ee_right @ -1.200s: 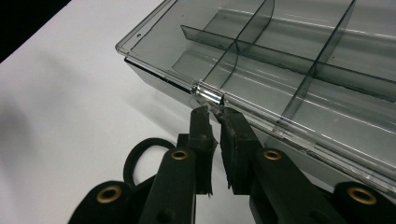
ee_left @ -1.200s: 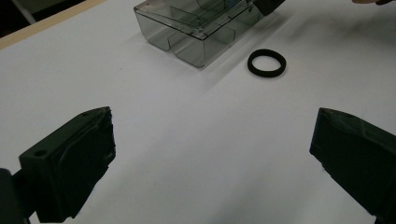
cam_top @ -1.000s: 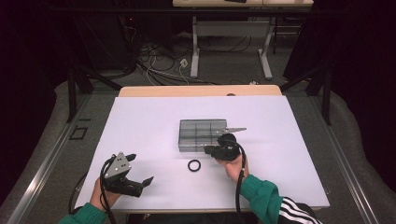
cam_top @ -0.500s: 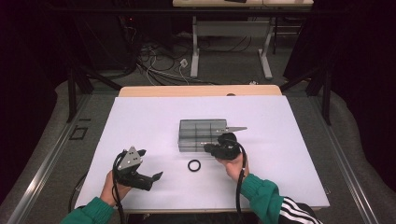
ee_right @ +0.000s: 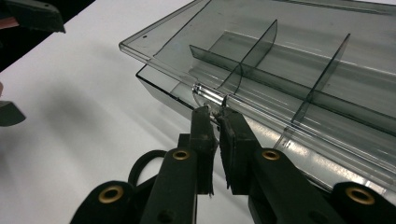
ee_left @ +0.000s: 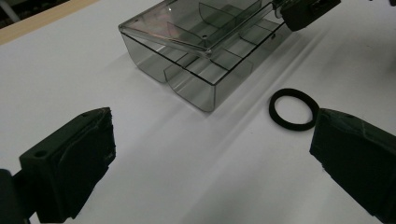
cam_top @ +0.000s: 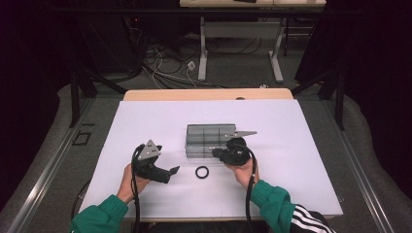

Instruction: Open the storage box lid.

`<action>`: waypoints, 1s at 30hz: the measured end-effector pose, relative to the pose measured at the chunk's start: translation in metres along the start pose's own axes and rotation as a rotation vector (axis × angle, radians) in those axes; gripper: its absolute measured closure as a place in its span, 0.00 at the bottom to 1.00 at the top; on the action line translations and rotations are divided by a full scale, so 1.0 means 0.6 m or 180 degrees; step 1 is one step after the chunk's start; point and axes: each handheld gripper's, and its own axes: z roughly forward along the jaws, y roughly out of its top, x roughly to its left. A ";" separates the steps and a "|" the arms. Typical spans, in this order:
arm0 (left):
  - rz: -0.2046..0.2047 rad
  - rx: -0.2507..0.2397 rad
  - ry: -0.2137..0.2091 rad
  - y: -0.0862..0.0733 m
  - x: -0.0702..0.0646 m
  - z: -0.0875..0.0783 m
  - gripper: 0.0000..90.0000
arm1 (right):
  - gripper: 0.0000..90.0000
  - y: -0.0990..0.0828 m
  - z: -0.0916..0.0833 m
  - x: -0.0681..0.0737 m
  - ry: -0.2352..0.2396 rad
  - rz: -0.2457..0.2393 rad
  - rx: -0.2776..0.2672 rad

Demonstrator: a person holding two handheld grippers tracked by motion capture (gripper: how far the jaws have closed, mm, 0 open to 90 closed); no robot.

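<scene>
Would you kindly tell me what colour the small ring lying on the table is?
The ring is black, clearest in the left gripper view.

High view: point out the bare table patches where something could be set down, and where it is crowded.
Bare: the white table left of the clear divided box, the strip behind it, and the right side past the right gripper. Crowded: the front middle, where the black ring lies between the left gripper and the right.
</scene>
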 end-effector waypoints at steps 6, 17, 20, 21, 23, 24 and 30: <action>0.0056 0.0019 0.0068 0.017 0.000 0.027 0.02 | 0.93 0.002 -0.001 0.001 -0.0008 -0.0018 -0.0005; 0.0150 0.0020 0.0163 0.043 0.003 0.055 0.18 | 0.93 0.005 -0.001 0.001 0.0007 -0.0043 -0.0048; 0.0167 0.0046 0.0203 0.048 0.004 0.060 0.25 | 0.93 0.006 -0.003 0.002 0.0002 -0.0028 -0.0011; 0.0177 0.0049 0.0194 0.049 0.004 0.062 0.28 | 0.93 0.007 -0.003 0.002 0.0003 -0.0019 -0.0009; 0.0205 0.0095 0.0218 0.050 0.004 0.067 0.32 | 0.93 0.007 -0.002 0.001 0.0004 -0.0044 -0.0039; 0.0217 0.0122 0.0226 0.051 0.003 0.070 0.34 | 0.93 0.007 -0.003 0.001 0.0006 -0.0043 -0.0040; 0.0255 0.0140 0.0260 0.054 0.003 0.078 0.45 | 0.93 0.008 -0.002 0.001 0.0027 -0.0034 -0.0076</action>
